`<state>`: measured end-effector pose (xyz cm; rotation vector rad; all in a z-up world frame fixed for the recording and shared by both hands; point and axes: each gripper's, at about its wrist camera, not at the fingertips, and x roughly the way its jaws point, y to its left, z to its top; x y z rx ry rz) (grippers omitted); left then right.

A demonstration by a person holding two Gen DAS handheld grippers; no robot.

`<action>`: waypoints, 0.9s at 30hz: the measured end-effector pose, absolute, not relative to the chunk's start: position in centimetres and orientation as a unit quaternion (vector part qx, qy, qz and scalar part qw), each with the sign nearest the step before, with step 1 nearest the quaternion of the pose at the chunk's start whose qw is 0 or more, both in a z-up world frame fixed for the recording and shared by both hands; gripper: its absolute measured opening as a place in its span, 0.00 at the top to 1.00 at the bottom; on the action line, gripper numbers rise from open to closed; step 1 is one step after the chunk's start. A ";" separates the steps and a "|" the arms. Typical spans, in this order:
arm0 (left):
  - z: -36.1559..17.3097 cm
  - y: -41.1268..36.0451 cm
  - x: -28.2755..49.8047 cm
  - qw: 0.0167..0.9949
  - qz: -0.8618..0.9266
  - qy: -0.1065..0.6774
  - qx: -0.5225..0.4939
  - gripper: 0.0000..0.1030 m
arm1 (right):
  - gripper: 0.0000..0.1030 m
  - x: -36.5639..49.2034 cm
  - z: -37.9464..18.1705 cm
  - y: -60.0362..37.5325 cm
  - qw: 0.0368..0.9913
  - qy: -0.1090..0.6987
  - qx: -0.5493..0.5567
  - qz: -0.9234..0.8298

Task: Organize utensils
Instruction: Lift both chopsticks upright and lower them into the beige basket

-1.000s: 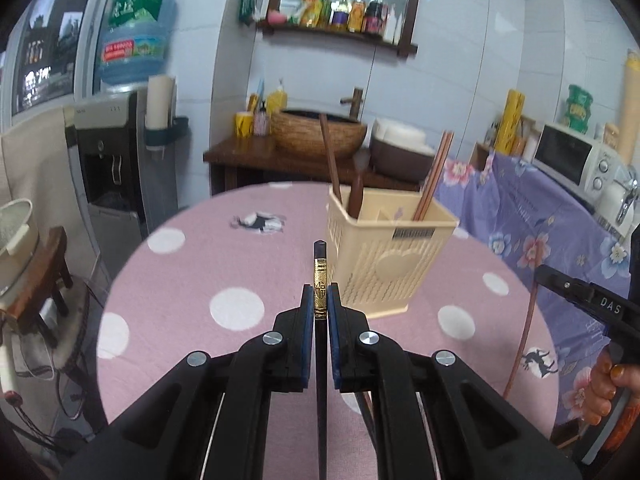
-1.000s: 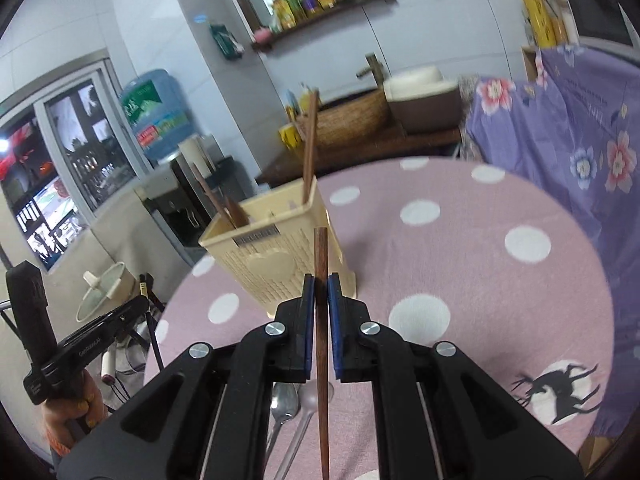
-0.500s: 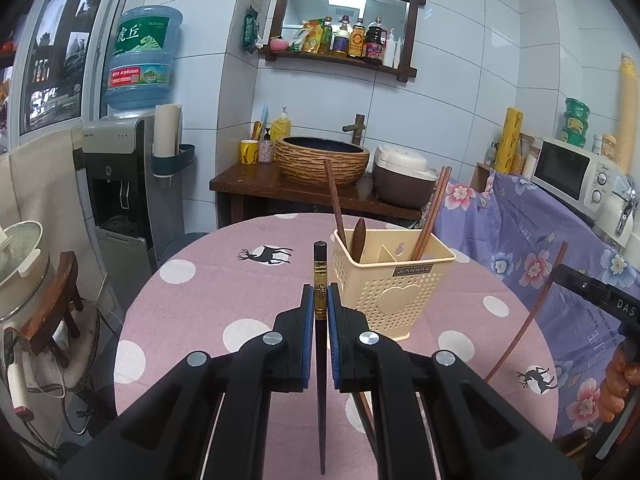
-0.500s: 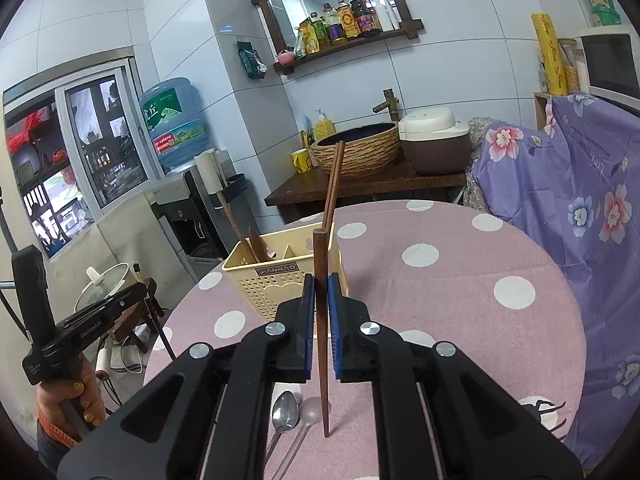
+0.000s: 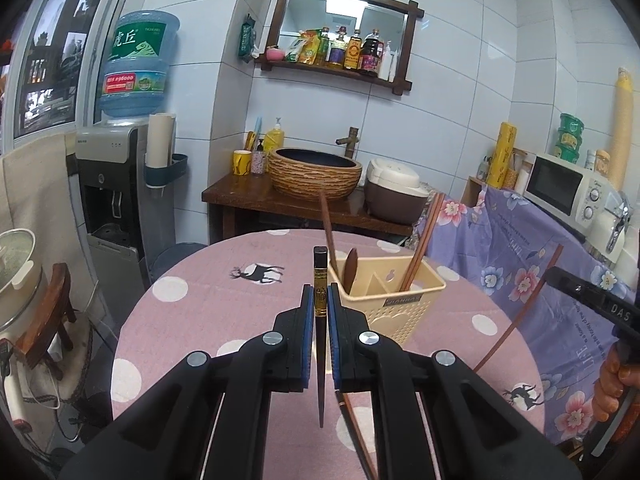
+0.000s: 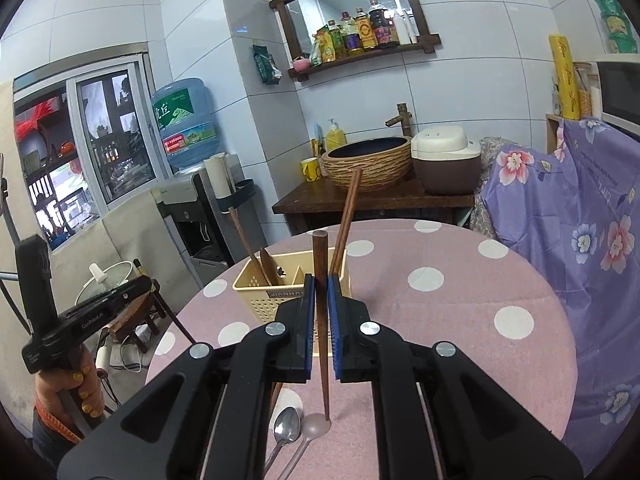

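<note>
My left gripper (image 5: 320,306) is shut on a black chopstick (image 5: 320,360) with a gold band, held upright above the table. My right gripper (image 6: 320,296) is shut on a brown wooden chopstick (image 6: 322,344), held upright, tip down near the spoons. A cream plastic utensil basket (image 5: 396,308) stands on the pink polka-dot table (image 5: 224,292), just right of and beyond my left gripper; it holds brown chopsticks (image 5: 422,240) and a wooden spoon (image 5: 351,270). The basket also shows in the right wrist view (image 6: 264,292), behind my right gripper. The right gripper shows at the left view's right edge (image 5: 592,304).
A metal spoon (image 6: 286,430) and a pale spoon (image 6: 314,426) lie on the table under my right gripper. Another brown chopstick (image 5: 356,436) lies on the table below my left gripper. A purple floral cloth (image 6: 580,216) hangs at the right. A sideboard with a basin (image 5: 314,174) stands behind the table.
Both grippers have risen and pulled back from the table and basket, each still holding its chopstick. The basket now looks smaller and farther away.
</note>
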<state>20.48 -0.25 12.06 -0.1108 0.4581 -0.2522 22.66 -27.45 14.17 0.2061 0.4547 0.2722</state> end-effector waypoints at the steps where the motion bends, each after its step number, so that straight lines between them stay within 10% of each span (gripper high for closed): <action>1: 12.7 -0.3 20.6 0.964 -0.130 0.224 -0.056 0.92 | 0.93 22.9 14.8 -27.3 0.960 0.221 0.098 0.137; 15: 23.2 -2.8 25.4 0.977 -0.135 0.140 -0.086 0.92 | 0.93 27.7 26.2 -26.9 0.980 0.112 0.108 0.120; 27: 15.8 -4.7 29.1 0.969 -0.115 0.202 -0.080 0.92 | 0.93 32.6 17.6 -25.6 0.971 0.184 0.120 0.092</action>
